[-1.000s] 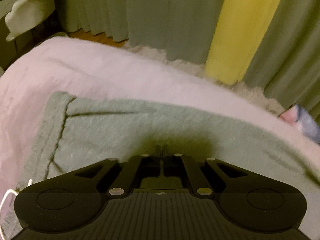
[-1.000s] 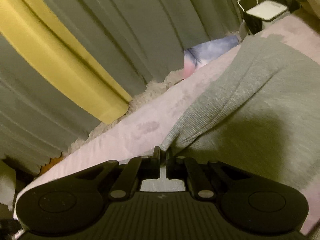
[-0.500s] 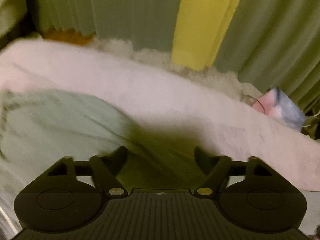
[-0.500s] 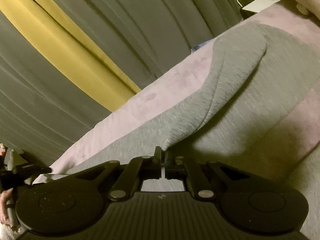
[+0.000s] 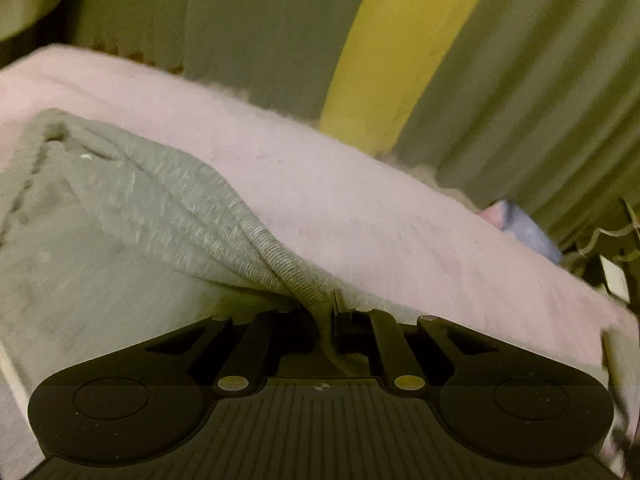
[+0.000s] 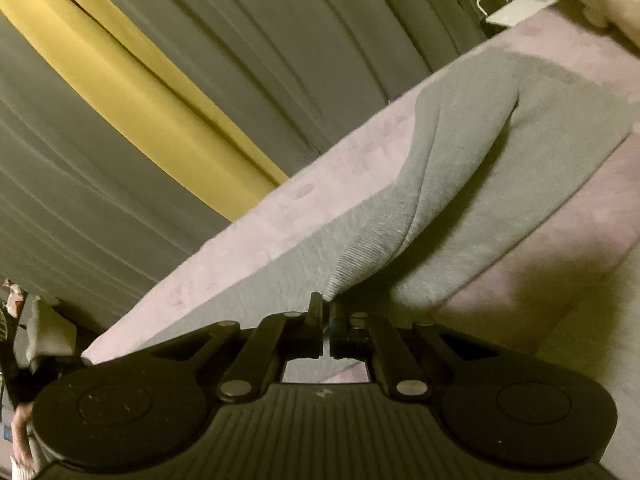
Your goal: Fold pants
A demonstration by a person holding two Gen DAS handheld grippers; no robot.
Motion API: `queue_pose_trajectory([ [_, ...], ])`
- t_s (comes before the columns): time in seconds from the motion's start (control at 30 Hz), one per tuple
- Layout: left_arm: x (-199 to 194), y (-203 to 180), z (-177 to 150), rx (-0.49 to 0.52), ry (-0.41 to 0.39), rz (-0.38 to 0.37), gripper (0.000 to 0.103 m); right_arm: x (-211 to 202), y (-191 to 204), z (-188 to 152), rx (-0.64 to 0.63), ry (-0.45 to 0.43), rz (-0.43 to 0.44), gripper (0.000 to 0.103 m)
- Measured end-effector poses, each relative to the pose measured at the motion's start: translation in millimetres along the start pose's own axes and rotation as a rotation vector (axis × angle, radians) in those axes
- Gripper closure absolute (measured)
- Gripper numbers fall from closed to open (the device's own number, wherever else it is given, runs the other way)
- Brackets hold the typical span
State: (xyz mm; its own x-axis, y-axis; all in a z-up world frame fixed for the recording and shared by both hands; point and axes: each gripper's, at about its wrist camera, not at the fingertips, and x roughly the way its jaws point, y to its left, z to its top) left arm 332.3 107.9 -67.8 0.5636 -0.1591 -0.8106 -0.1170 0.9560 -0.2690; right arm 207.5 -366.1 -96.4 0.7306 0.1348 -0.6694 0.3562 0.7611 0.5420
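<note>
Both grippers have cloth in hand. The left gripper (image 5: 326,312) has its fingers clamped on a ribbed edge of the grey sweatpants (image 5: 120,216), a twisted ridge of knit running up and away from the pinch. The right gripper (image 6: 327,312) has its fingers pressed together on another corner of the grey sweatpants (image 6: 460,152), fabric tenting up from the pink blanket (image 6: 360,160) that covers the bed. The rest of the garment lies flat on that blanket, with green and yellow curtains (image 5: 400,48) behind.

This looks like the carry-over stage of a fold: two held points lifting one edge. To do it well, both grips should travel together at matching height, keeping the span between them taut so no slack bunches underneath. The left view is blurred, so whether one layer or two sits in that pinch is hard to say. Lay the lifted edge squarely on the far edge, then let go only once the cloth rests flat.
</note>
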Motion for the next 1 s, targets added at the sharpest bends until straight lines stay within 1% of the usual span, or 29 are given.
queue_pose_trajectory([
  [0.07,-32.0,3.3,-30.9,0.047,-0.042,-0.012,0.094,-23.1,-0.6,-7.6,-0.018,-0.009,0.005,0.101],
  [0.13,-62.4,10.9,-69.6,0.081,-0.057,-0.014,0.094,-52.8,-2.4,-20.9,-0.043,-0.018,0.005,0.101],
  [0.23,-93.2,25.6,-126.2,0.086,-0.034,-0.021,0.094,-98.4,-13.7,-52.5,-0.035,0.011,-0.003,0.101],
  [0.3,-108.8,36.3,-164.0,0.073,-0.008,-0.013,0.094,-125.3,-24.2,-78.7,-0.027,0.041,-0.031,0.101],
  [0.4,-118.5,49.6,-214.9,0.053,0.031,0.008,0.094,-153.9,-45.6,-118.2,0.022,0.100,-0.076,0.101],
  [0.47,-113.1,56.4,-235.6,0.036,0.066,0.037,0.094,-160.4,-58.0,-139.8,0.031,0.141,-0.116,0.101],
  [0.5,-106.1,60.9,-243.8,0.019,0.072,0.053,0.092,-158.8,-63.2,-146.7,0.028,0.158,-0.136,0.101],
  [0.57,-93.6,68.8,-249.2,-0.019,0.097,0.054,0.090,-150.6,-66.8,-158.8,-0.023,0.166,-0.186,0.101],
  [0.6,-93.5,70.2,-248.1,-0.034,0.094,0.051,0.087,-143.5,-66.9,-161.1,-0.052,0.184,-0.205,0.100],
  [0.63,-97.3,71.5,-244.5,-0.045,0.098,0.048,0.081,-137.2,-67.7,-162.2,-0.060,0.201,-0.226,0.098],
  [0.67,-104.4,72.1,-241.0,-0.055,0.089,0.049,0.078,-133.0,-68.3,-161.2,-0.051,0.215,-0.235,0.096],
  [0.7,-115.3,74.5,-235.9,-0.060,0.056,0.068,0.069,-133.4,-67.0,-159.2,-0.043,0.223,-0.234,0.096],
  [0.73,-125.7,81.4,-227.9,-0.059,0.014,0.089,0.057,-138.5,-63.8,-155.6,-0.044,0.206,-0.230,0.093],
  [0.77,-139.0,81.3,-226.5,-0.066,-0.032,0.108,0.049,-145.6,-61.0,-152.1,-0.056,0.186,-0.231,0.088],
  [0.8,-149.6,88.3,-218.4,-0.083,-0.092,0.136,0.033,-152.0,-56.3,-147.7,-0.073,0.166,-0.242,0.072],
  [0.83,-156.4,93.9,-210.6,-0.096,-0.143,0.167,0.023,-158.4,-52.3,-142.0,-0.097,0.134,-0.266,0.058],
  [0.87,-156.9,97.2,-199.5,-0.107,-0.178,0.193,0.022,-161.9,-49.8,-136.1,-0.118,0.107,-0.289,0.051],
  [0.9,-156.9,104.6,-188.7,-0.121,-0.214,0.225,0.021,-164.1,-46.6,-130.8,-0.145,0.078,-0.315,0.046],
  [0.97,-149.9,121.7,-170.0,-0.136,-0.243,0.259,0.016,-162.9,-38.9,-120.4,-0.200,0.031,-0.352,0.046],
  [1.0,-138.9,128.4,-158.4,-0.158,-0.240,0.278,0.015,-159.2,-36.3,-115.4,-0.211,0.018,-0.357,0.045],
])
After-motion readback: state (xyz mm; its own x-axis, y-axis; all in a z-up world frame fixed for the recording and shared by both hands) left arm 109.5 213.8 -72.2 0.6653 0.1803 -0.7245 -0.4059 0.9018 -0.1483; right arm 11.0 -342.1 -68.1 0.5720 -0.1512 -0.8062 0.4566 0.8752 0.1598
